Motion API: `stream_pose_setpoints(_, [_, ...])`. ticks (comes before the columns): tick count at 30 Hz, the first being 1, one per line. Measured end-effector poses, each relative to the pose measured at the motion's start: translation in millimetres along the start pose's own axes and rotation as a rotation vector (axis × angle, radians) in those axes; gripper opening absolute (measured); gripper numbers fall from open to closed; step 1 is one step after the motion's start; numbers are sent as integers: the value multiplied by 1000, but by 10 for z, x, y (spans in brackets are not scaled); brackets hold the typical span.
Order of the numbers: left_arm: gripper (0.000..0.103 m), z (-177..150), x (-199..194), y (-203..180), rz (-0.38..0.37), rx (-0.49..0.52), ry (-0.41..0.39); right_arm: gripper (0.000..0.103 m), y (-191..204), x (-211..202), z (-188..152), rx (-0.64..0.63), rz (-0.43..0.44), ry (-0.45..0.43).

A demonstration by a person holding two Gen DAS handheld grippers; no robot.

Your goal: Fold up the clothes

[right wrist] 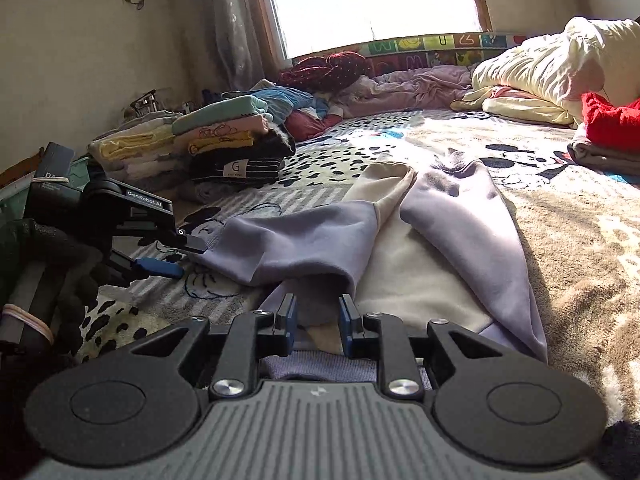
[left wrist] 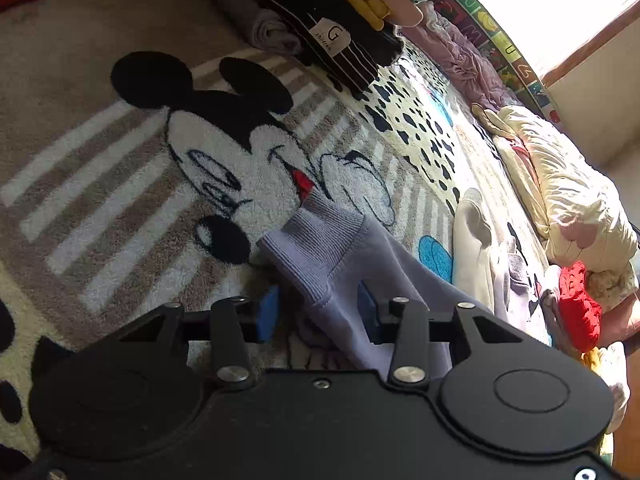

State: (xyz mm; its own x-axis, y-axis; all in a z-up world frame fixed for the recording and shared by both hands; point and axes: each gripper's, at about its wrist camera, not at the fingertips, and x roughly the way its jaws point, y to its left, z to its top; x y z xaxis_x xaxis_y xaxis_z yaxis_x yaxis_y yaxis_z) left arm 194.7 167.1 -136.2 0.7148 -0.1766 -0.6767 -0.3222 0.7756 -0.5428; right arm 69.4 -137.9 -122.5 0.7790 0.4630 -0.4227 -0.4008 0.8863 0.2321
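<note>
A lavender and cream sweatshirt lies spread on a cartoon-mouse blanket. One lavender sleeve is folded across toward the left. Its ribbed cuff sits between the blue pads of my left gripper, which stand apart on either side of the cloth without squeezing it. In the right wrist view the left gripper sits at the cuff's end, held by a dark-gloved hand. My right gripper hovers at the near hem, jaws parted, with lavender fabric loose in the gap.
A stack of folded clothes stands at the back left, also in the left wrist view. A cream duvet, a red garment and crumpled pink sheets lie along the far and right sides.
</note>
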Motion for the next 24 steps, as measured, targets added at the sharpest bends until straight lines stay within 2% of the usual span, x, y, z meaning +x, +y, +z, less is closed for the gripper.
stream_pose_setpoints(1, [28, 46, 66, -33, 8, 18, -4, 25, 35, 28, 10, -16, 7, -2])
stream_pose_setpoints(2, [6, 88, 115, -128, 31, 81, 1, 25, 76, 65, 19, -40, 9, -2])
stream_pose_setpoints(4, [5, 162, 120, -389, -8, 208, -3, 24, 147, 135, 35, -83, 16, -2])
stream_pose_setpoints(6, [4, 221, 29, -825, -58, 404, -36, 24, 234, 209, 44, -133, 15, -3])
stream_pose_setpoints(8, [4, 249, -76, -1228, -104, 558, -66, 24, 322, 266, 39, -183, 16, -3])
stream_pose_setpoints(12, [4, 298, -221, -1900, -197, 779, -106, 27, 496, 368, -20, -315, 33, -16])
stream_pose_setpoints(14, [4, 319, -266, -2071, -224, 827, -119, 33, 542, 496, -52, -372, 6, 37])
stream_pose_setpoints(16, [4, 349, -272, -2182, -245, 855, -124, 36, 482, 631, -60, -342, 5, 137])
stream_pose_setpoints(19, [4, 364, -248, -2276, -278, 891, -114, 36, 468, 552, -32, -337, 11, 123])
stream_pose_setpoints(21, [4, 348, -218, -2330, -295, 928, -107, 36, 493, 466, -11, -335, 8, 63])
stream_pose_setpoints(24, [4, 333, -175, -2412, -312, 976, -105, 38, 495, 572, -42, -353, 11, 122])
